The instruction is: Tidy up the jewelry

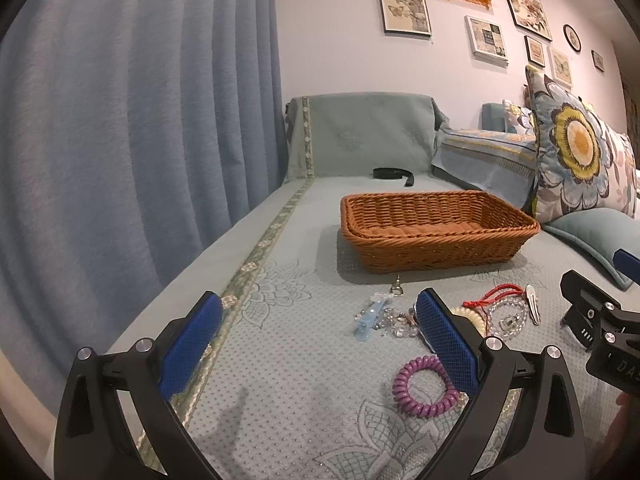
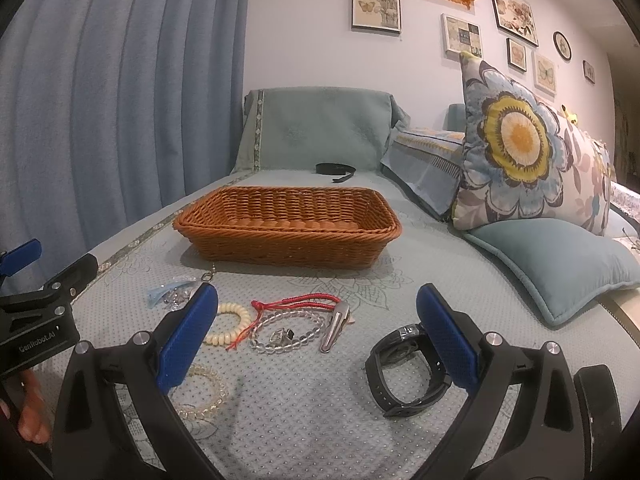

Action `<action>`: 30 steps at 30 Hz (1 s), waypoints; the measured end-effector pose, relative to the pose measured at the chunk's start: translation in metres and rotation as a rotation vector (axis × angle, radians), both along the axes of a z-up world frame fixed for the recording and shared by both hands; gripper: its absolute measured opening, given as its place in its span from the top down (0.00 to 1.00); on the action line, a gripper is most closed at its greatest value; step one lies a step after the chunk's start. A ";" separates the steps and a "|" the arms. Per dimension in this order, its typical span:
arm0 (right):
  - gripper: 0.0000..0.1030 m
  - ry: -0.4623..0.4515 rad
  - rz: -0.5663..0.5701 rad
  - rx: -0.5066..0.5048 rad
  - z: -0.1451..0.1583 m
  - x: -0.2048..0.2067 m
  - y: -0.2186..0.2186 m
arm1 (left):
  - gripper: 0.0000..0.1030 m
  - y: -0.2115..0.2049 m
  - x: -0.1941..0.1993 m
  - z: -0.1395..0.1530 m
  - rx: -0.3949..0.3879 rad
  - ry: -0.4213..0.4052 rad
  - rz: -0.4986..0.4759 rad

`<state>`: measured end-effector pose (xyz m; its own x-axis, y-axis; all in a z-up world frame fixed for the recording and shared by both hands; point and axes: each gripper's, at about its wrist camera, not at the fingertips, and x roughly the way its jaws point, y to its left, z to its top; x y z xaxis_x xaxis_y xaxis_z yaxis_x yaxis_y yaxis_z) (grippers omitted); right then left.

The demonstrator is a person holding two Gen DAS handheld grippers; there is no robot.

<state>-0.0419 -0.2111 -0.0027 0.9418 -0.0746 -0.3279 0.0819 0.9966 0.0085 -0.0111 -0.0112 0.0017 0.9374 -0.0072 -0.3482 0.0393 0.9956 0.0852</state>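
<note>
Jewelry lies scattered on the teal bed cover in front of a brown wicker basket (image 1: 436, 248) (image 2: 288, 248), which looks empty. My left gripper (image 1: 320, 340) hangs open above the cover. A purple coil band (image 1: 424, 386) sits by its right finger, with a pale blue clip (image 1: 370, 314) and crystal beads (image 1: 396, 322) ahead. My right gripper (image 2: 318, 336) is also open and empty. Ahead of it lie a red cord (image 2: 296, 304), a clear bead bracelet (image 2: 286, 334) and a silver hair clip (image 2: 335, 326). A black watch (image 2: 404, 372) rests against its right finger, and a cream coil bracelet (image 2: 228, 324) lies by the left.
A blue curtain (image 1: 140, 140) hangs along the left. Floral pillows (image 2: 520, 148) and a teal cushion (image 2: 560, 264) crowd the right side. A black band (image 2: 336, 170) lies behind the basket, near the covered headrest. A hand (image 2: 32, 420) shows at the lower left.
</note>
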 end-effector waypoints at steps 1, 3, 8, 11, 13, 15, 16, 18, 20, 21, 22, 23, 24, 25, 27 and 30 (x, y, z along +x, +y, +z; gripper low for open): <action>0.08 0.000 0.000 0.001 0.000 0.000 0.000 | 0.08 0.000 0.000 0.000 0.000 -0.001 0.000; 0.08 0.000 0.000 0.000 0.000 0.000 0.000 | 0.08 0.000 0.000 0.000 0.000 -0.001 -0.001; 0.08 0.001 0.001 -0.001 0.000 0.000 0.000 | 0.08 0.000 -0.001 0.000 -0.001 0.000 0.000; 0.08 0.001 0.001 -0.001 0.000 0.001 0.001 | 0.08 -0.001 -0.001 0.000 0.000 -0.001 0.001; 0.08 0.002 0.001 0.000 0.000 0.001 0.001 | 0.08 -0.001 -0.001 0.000 0.000 -0.001 0.001; 0.08 0.001 0.001 -0.001 0.000 0.000 0.001 | 0.08 -0.001 -0.001 0.000 0.001 -0.001 0.001; 0.08 0.001 0.001 -0.001 0.000 0.000 0.001 | 0.08 -0.001 -0.001 0.000 0.001 -0.001 0.001; 0.08 0.002 0.001 -0.001 0.000 0.000 0.001 | 0.08 -0.001 -0.001 0.000 0.001 0.001 0.000; 0.08 0.004 0.002 -0.002 0.000 0.001 0.001 | 0.08 -0.003 -0.001 0.000 0.002 0.001 -0.001; 0.08 0.004 0.002 -0.002 0.000 0.001 0.001 | 0.08 -0.004 -0.002 0.000 0.003 0.000 -0.001; 0.08 0.004 0.001 -0.003 0.000 0.001 0.001 | 0.08 -0.004 -0.002 0.000 0.003 0.000 -0.001; 0.08 0.004 0.002 -0.003 0.000 0.001 0.001 | 0.08 -0.005 -0.003 0.000 0.003 -0.001 -0.003; 0.08 0.004 0.002 -0.004 0.000 0.002 0.001 | 0.08 -0.005 -0.003 0.000 0.003 -0.001 -0.003; 0.08 0.005 0.003 -0.005 0.000 0.002 0.001 | 0.08 -0.004 -0.003 0.000 0.003 -0.001 -0.002; 0.08 0.005 0.004 -0.008 0.000 0.002 0.002 | 0.08 -0.005 -0.003 0.000 0.003 0.000 -0.002; 0.08 0.005 0.005 -0.010 0.000 0.002 0.002 | 0.08 -0.005 -0.003 0.000 0.003 -0.001 -0.002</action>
<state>-0.0399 -0.2086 -0.0031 0.9405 -0.0731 -0.3317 0.0766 0.9971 -0.0023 -0.0142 -0.0162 0.0020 0.9377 -0.0082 -0.3472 0.0413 0.9953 0.0881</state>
